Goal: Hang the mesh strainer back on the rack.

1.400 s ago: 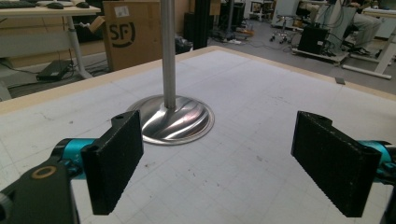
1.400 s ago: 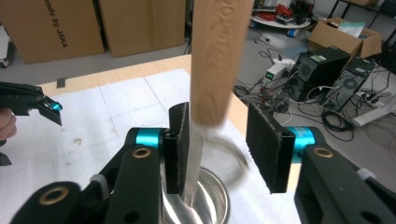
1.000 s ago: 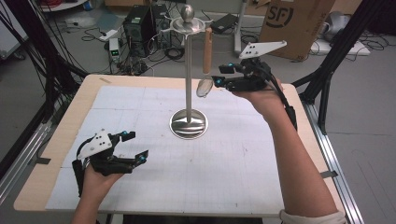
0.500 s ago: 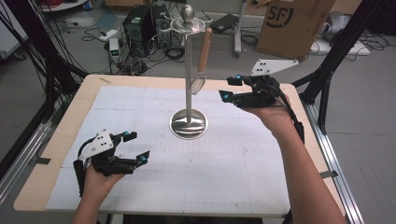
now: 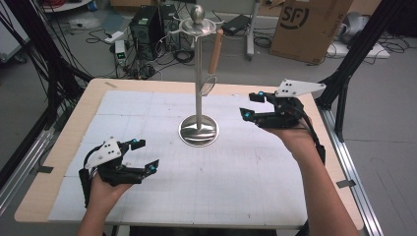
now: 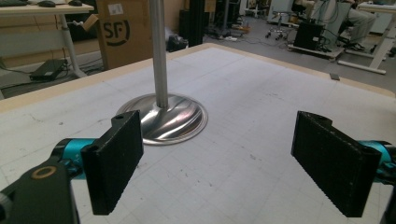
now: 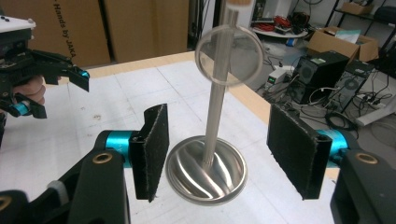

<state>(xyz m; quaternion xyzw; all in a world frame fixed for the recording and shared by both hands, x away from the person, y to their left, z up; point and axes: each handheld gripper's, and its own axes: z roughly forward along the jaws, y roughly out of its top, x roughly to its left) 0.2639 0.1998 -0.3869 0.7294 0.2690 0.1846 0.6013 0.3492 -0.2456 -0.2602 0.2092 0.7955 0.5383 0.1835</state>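
A steel stand (image 5: 197,73) with a round base (image 5: 198,132) rises from the middle of the white mat. From its top disc hangs a strainer with a wooden handle (image 5: 215,44) and a round mesh ring (image 5: 208,86); the ring (image 7: 229,55) swings blurred in the right gripper view. My right gripper (image 5: 252,105) hovers open to the right of the stand, nothing between its pads (image 7: 294,147). My left gripper (image 5: 143,155) rests open near the mat's front left, facing the base (image 6: 164,117).
The white mat (image 5: 246,182) covers a wooden table (image 5: 59,147). Behind the table are a cardboard box (image 5: 311,27), computer cases (image 5: 147,22) and cables on the floor. Black frame posts (image 5: 344,69) stand at the table's right and left.
My right gripper has let go of the strainer and drawn back to the right and toward the front. The strainer now hangs free on the stand. My left gripper has stayed put.
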